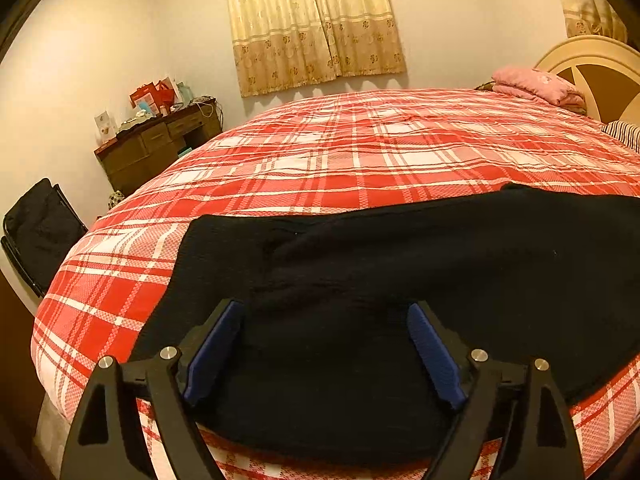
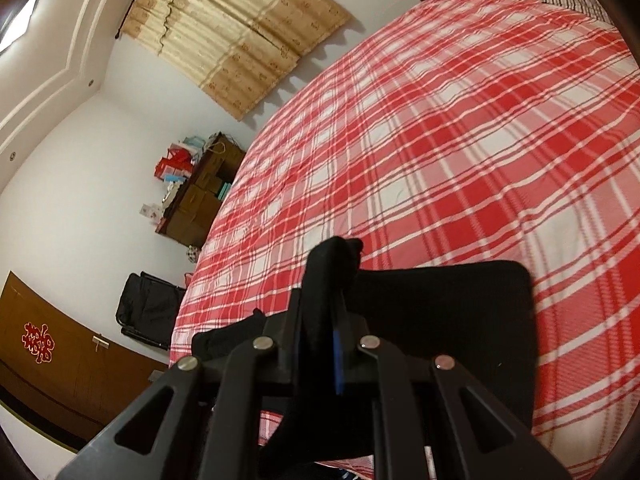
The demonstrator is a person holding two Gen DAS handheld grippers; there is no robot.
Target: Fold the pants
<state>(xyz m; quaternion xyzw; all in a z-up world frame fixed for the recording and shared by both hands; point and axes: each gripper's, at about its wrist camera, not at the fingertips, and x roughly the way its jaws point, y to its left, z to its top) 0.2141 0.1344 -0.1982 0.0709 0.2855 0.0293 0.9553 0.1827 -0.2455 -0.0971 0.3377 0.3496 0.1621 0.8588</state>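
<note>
The black pants (image 1: 400, 264) lie spread along the near edge of the bed, a long dark band running from the near left corner off toward the right in the left wrist view. Their fabric lies mostly flat, with a shallow crease near the left end. In the right wrist view a squared-off end of the pants (image 2: 460, 312) lies flat on the cover, while a bunch of the same cloth stands pinched up above the fingers.

The left gripper (image 1: 324, 328) hovers low over the pants with its jaws spread wide, blue pads (image 1: 434, 356) well apart. Dark fabric lies between and below them, and the pads are not pressing on it.

The right gripper (image 2: 330, 280) is clamped tight on a fold of the pants, the cloth poking out past the fingertips, only a sliver of blue pad showing.

Under it all, the red and white plaid bedcover (image 1: 360, 152) stretches smooth to the far side. At the far right a pink folded blanket (image 1: 536, 84) sits by the cream headboard (image 1: 592, 52), with a striped pillow (image 1: 624, 134) just beside it. Beige patterned curtains (image 1: 312, 24) hang on the far wall. To the left stands a cluttered brown desk (image 1: 156, 144), and nearer, a black bag (image 1: 40, 228) on a folding chair. The right wrist view also catches a brown door (image 2: 60, 364) bearing a red ornament (image 2: 38, 342).
</note>
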